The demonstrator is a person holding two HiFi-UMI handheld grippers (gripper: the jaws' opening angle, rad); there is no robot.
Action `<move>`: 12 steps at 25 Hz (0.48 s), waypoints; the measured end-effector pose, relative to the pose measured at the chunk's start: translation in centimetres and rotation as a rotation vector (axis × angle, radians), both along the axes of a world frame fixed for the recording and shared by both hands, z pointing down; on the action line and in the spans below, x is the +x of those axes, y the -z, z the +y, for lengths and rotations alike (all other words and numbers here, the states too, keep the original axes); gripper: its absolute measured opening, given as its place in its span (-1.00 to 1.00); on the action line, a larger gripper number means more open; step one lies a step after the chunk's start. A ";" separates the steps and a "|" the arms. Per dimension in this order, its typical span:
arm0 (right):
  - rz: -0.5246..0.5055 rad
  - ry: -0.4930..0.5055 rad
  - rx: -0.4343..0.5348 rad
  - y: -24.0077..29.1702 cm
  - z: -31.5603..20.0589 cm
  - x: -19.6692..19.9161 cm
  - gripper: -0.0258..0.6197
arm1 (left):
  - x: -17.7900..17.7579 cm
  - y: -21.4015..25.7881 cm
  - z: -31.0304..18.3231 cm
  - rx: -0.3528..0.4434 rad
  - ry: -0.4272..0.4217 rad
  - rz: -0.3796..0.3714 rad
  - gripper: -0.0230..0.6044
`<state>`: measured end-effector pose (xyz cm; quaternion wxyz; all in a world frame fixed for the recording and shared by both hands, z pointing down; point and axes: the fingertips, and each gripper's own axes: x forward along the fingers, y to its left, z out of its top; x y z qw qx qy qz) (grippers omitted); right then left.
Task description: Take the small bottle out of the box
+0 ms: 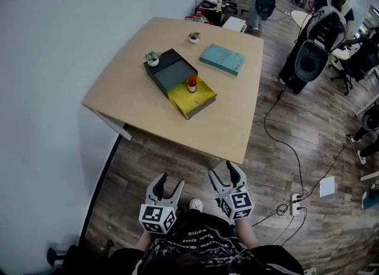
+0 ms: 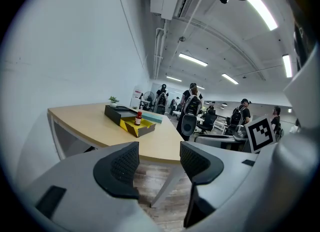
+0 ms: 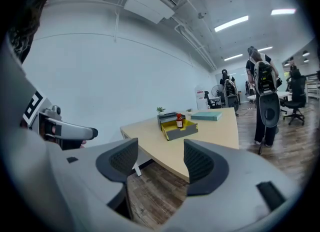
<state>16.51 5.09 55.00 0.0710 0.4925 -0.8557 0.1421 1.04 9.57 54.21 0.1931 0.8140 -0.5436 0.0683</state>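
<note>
Short of the table, left hand-held gripper, right hand-held gripper, side by side, jaws apart

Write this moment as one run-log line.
stage: reach not begun | left gripper: open, empty | right gripper: open, empty | bottle: upright in yellow box on table
</note>
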 end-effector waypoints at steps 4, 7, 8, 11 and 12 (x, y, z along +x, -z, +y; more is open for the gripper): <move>-0.012 0.001 -0.007 -0.1 -0.4 -0.2 0.00 | 0.0 -0.2 -0.7 -0.010 0.000 -0.001 -0.10; -0.012 0.000 -0.010 -0.4 -0.9 -0.5 0.00 | -0.1 -0.7 -1.3 -0.014 -0.003 0.007 -0.10; -0.010 0.000 -0.013 -0.6 -1.1 -0.7 0.00 | -0.2 -0.9 -1.5 -0.017 -0.002 0.013 -0.10; -0.004 -0.004 -0.016 -0.6 -1.9 -1.1 0.00 | -0.8 -1.4 -2.5 -0.027 -0.001 0.030 -0.10; -0.002 -0.005 -0.014 -0.5 -2.3 -1.3 0.00 | -1.0 -1.5 -3.1 -0.027 -0.003 0.033 -0.10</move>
